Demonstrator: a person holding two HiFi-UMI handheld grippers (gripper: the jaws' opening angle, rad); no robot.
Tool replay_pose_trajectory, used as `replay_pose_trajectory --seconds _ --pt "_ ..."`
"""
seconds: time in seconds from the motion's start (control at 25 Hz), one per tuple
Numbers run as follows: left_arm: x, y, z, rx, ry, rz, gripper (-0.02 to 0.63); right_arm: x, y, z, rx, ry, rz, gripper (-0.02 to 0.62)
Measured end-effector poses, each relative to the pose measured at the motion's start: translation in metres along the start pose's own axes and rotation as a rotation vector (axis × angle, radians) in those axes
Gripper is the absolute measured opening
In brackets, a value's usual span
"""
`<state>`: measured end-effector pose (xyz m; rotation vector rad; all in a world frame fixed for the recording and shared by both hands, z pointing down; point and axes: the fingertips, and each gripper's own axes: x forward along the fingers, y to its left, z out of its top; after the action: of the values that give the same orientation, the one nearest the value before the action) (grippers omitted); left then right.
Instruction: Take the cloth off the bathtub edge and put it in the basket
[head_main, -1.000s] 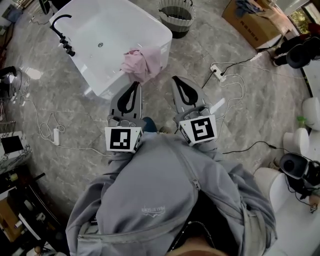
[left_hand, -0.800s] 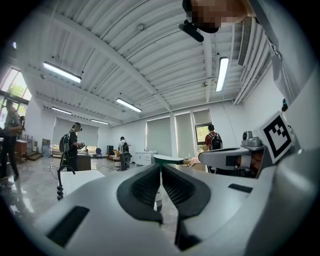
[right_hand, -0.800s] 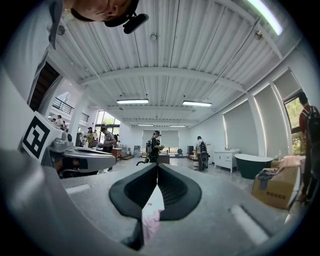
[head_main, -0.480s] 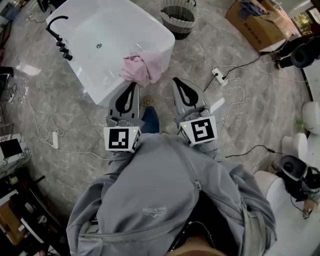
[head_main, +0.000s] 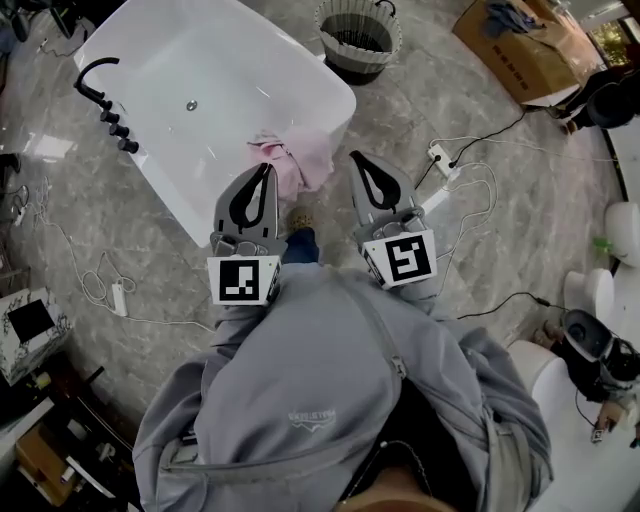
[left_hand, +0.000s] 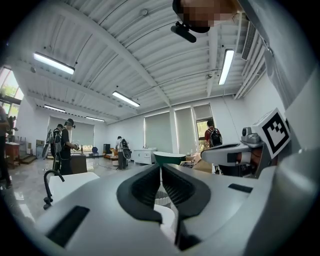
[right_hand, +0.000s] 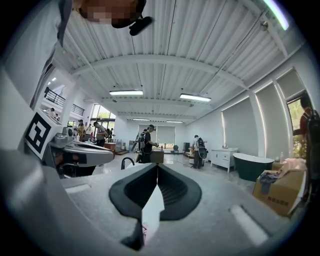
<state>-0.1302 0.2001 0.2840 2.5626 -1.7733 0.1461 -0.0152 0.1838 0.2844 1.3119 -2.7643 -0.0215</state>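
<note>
Pink cloth (head_main: 300, 160) draped over the near edge of the white bathtub (head_main: 230, 90), just beyond the clenched, empty left gripper (head_main: 265, 172), left of the equally clenched, empty right gripper (head_main: 360, 160), basket (head_main: 345, 48) standing apart past the tub's end.

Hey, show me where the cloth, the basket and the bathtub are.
cloth (head_main: 303, 160), head view, middle of the pink bundle
basket (head_main: 350, 60), head view, its near wall
bathtub (head_main: 230, 85), head view, bare white inside
</note>
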Motion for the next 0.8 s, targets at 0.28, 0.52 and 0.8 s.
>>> replay_pose_trajectory --seconds 0.28,0.52,0.8 --pt "0.049 0.040 -0.014 -0.030 0.055 -0.045 0.015 0.067 -0.012 -0.005 0.005 0.042 -0.009 0.005" --pt "0.075 0.056 -0.024 -0.045 0.071 -0.083 0.015 0.093 -0.016 -0.020 0.020 0.092 -0.017 0.005" --pt "0.093 0.065 -0.040 -0.068 0.108 -0.053 0.015 0.117 -0.023 -0.033 0.027 0.124 0.042 0.005"
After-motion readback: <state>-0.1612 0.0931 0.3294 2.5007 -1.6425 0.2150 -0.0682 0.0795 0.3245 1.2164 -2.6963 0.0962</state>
